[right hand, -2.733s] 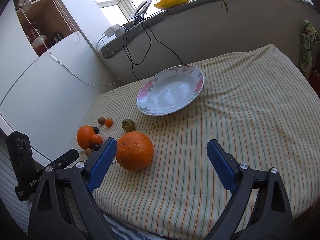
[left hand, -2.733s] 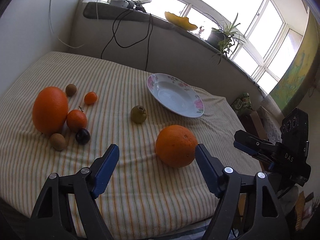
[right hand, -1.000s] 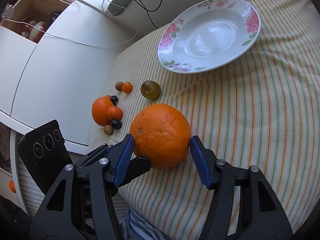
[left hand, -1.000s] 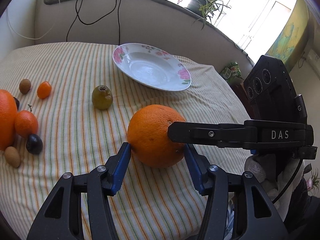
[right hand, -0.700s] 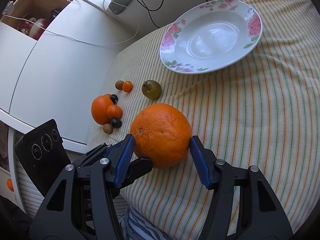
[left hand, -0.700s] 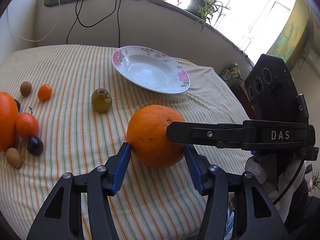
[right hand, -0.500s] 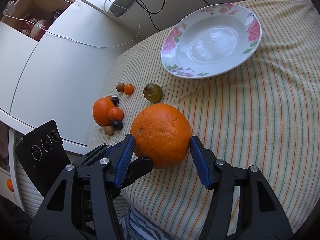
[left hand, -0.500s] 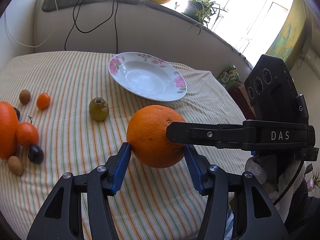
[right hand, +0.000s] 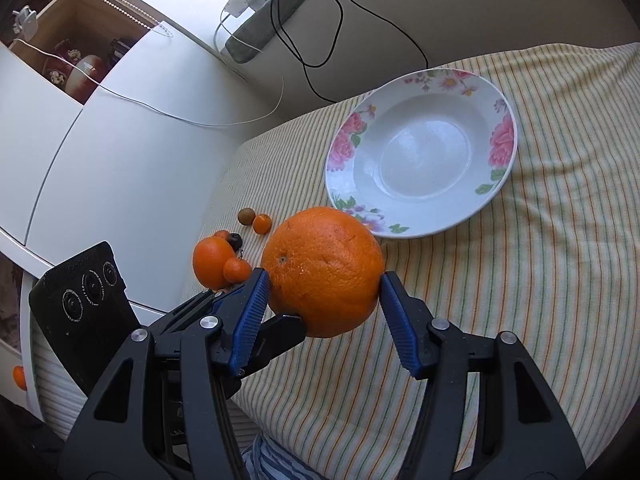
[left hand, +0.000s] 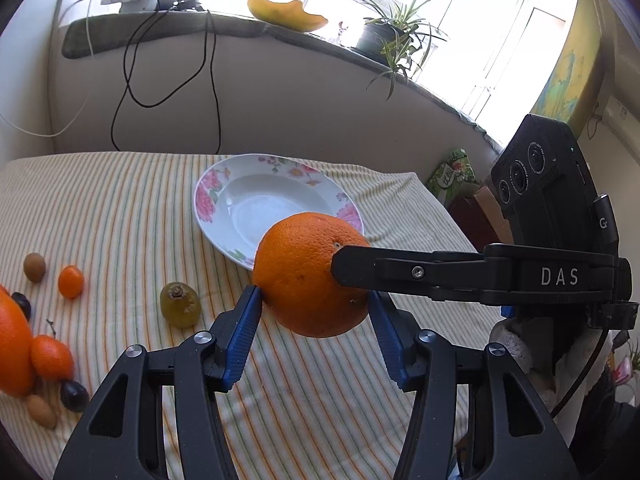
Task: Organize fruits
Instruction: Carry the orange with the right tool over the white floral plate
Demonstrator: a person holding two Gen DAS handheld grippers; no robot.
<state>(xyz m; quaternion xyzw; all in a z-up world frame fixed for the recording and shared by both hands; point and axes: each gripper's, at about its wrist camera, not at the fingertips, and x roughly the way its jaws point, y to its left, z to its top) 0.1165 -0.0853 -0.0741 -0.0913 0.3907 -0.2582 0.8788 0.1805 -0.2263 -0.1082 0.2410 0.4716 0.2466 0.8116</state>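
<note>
A large orange [left hand: 312, 274] is held above the striped cloth between both grippers at once. My left gripper [left hand: 316, 308] is shut on it; my right gripper [right hand: 324, 288] is shut on it too, crossing from the right in the left wrist view. The orange [right hand: 324, 270] hangs just short of the near rim of the empty flowered plate [left hand: 224, 184], also seen in the right wrist view [right hand: 504, 128]. A green-yellow fruit [left hand: 181, 306] lies on the cloth to the left.
At the left lie another big orange [left hand: 12, 344], a mandarin [left hand: 51, 357], a small orange fruit [left hand: 71, 281], dark plums [left hand: 74, 396] and brown kiwis [left hand: 34, 267]. A white cabinet [right hand: 100, 160] stands left of the table. Cables hang from the windowsill [left hand: 168, 64].
Both grippers have lifted the orange off the cloth and carried it forward toward the plate. The loose fruits have not moved.
</note>
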